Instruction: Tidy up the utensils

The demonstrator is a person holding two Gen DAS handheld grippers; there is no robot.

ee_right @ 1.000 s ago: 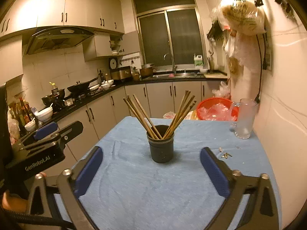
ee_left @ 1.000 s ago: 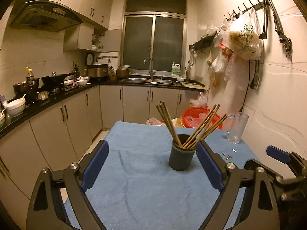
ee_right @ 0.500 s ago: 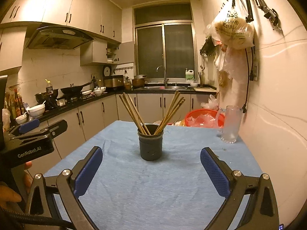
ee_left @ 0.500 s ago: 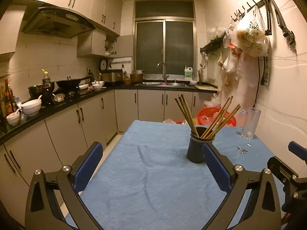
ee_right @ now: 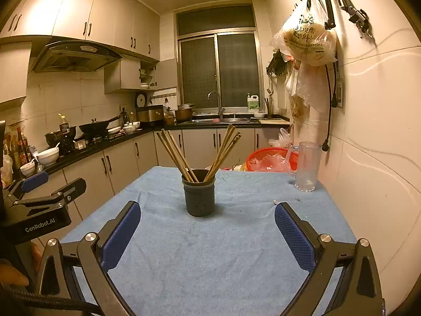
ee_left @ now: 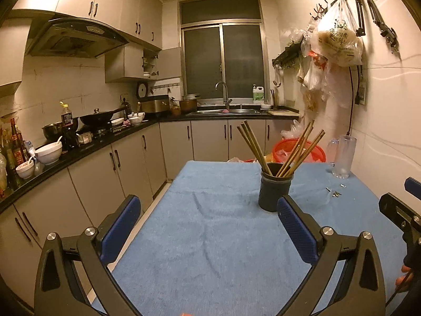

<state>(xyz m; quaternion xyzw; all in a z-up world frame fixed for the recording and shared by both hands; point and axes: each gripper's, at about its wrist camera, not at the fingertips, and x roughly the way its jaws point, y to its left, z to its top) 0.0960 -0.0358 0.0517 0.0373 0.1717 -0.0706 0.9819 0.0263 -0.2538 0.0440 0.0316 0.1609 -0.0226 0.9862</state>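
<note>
A dark round utensil holder (ee_left: 275, 190) stands upright on the blue cloth-covered table (ee_left: 210, 237), with several wooden chopsticks (ee_left: 279, 148) fanned out of it. In the right wrist view the holder (ee_right: 199, 195) and chopsticks (ee_right: 200, 148) sit straight ahead. My left gripper (ee_left: 208, 209) is open and empty, behind and left of the holder. My right gripper (ee_right: 208, 213) is open and empty, a short way in front of the holder. Each gripper shows at the edge of the other's view.
A clear glass mug (ee_right: 305, 167) stands at the table's far right by the tiled wall. Small metal bits (ee_left: 334, 192) lie near it. A red basket (ee_right: 271, 158) sits beyond the table. Kitchen counters with bowls and pans run along the left.
Both grippers have pulled back and risen slightly, so the holder looks a little farther off. Both stay open and empty. The holder and chopsticks have not moved.
</note>
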